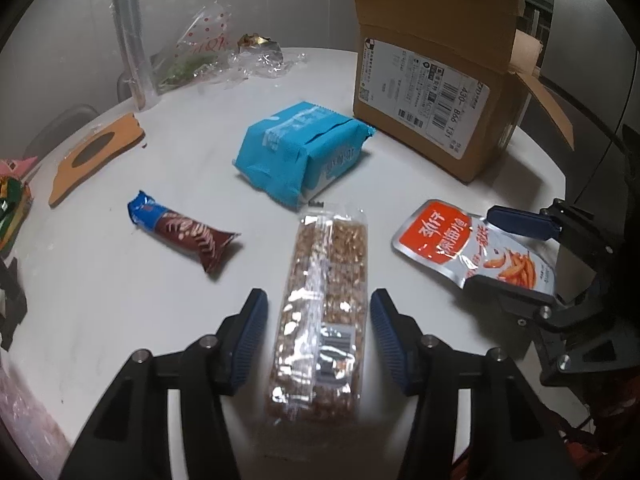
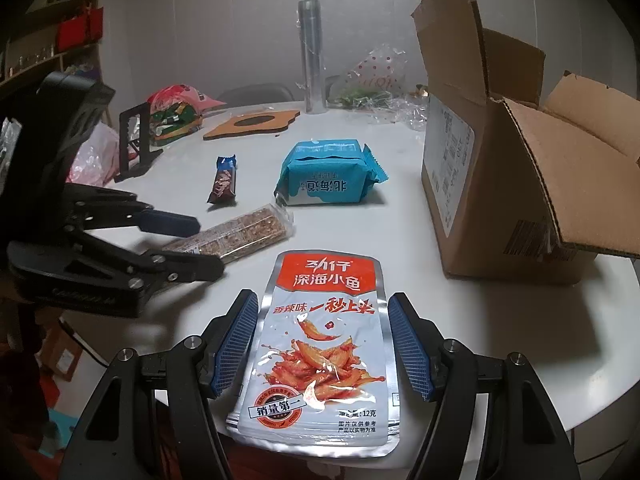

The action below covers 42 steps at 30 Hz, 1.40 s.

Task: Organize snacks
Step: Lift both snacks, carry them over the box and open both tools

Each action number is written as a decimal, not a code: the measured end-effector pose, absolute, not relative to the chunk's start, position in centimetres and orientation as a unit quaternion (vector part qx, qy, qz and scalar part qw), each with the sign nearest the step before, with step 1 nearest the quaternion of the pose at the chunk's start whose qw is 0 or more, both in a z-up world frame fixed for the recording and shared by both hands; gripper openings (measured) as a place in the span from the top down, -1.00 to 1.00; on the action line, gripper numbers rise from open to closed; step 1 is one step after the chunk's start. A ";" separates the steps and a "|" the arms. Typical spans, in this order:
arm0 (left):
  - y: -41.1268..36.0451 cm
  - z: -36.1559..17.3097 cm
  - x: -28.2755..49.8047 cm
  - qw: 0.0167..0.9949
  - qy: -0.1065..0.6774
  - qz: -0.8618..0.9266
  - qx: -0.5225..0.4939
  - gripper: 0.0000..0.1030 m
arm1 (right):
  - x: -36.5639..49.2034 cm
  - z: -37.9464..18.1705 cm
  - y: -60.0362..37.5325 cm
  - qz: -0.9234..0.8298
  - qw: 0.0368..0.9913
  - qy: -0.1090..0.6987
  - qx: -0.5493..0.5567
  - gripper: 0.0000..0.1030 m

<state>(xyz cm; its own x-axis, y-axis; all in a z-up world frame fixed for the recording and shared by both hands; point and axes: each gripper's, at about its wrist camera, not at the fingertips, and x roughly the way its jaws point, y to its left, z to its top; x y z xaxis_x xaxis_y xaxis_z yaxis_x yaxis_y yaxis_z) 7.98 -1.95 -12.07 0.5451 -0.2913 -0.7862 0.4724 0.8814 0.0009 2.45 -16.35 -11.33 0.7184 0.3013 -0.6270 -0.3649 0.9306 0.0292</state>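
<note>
1. The left gripper (image 1: 318, 334) has its jaws spread wide, one on each side of the nut bar (image 1: 322, 312), with a clear gap on both sides, so they grip nothing.
2. That nut bar lies flat on the white surface (image 1: 120, 292), its long axis running straight away from the jaws toward the blue biscuit pack (image 1: 298, 152).
3. The right gripper (image 2: 322, 340) also has its jaws wide apart, bracketing the fish snack pouch (image 2: 320, 344) without pressing on it (whether the pads brush its edges I cannot tell).
4. The pouch lies flat, printed side up, its lower end overhanging the near edge of the surface; its long axis points away from the jaws, red header farthest.
5. A chocolate bar (image 1: 182, 234) lies to the left of the nut bar, well apart, angled diagonally.
6. The cardboard box (image 2: 512, 168) stands open at the back right, flaps up.
</note>
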 end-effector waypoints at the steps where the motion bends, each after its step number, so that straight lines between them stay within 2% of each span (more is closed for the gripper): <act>1: -2.0 -12.0 8.0 0.872 0.423 -0.222 0.106 0.22 | 2.4 -11.3 -16.3 0.179 0.926 0.329 -0.048 -0.25; 15: 0.8 -9.2 6.3 0.893 0.392 -0.209 0.072 0.23 | 2.2 -9.5 -15.2 0.210 0.924 0.315 -0.048 -0.25; 27: 0.9 2.7 6.1 0.939 0.277 -0.194 0.067 0.23 | 1.2 -0.9 -14.3 0.287 0.926 0.243 -0.043 -0.25; 35: -0.6 8.1 7.7 0.949 0.245 -0.187 0.070 0.23 | 3.4 4.9 -14.7 0.270 0.940 0.189 -0.087 -0.25; 42: -7.0 11.6 9.9 0.930 0.242 -0.253 0.108 0.23 | 5.4 8.6 -17.9 0.234 0.954 0.164 -0.089 -0.25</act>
<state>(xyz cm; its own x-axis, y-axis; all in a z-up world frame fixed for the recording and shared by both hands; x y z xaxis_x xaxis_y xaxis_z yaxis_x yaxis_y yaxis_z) 9.90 -7.03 11.60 0.7547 -0.4186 -0.5051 0.5232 0.8486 0.0786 5.44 -17.92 8.60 0.8365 0.4181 -0.3541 -0.4766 0.8741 -0.0937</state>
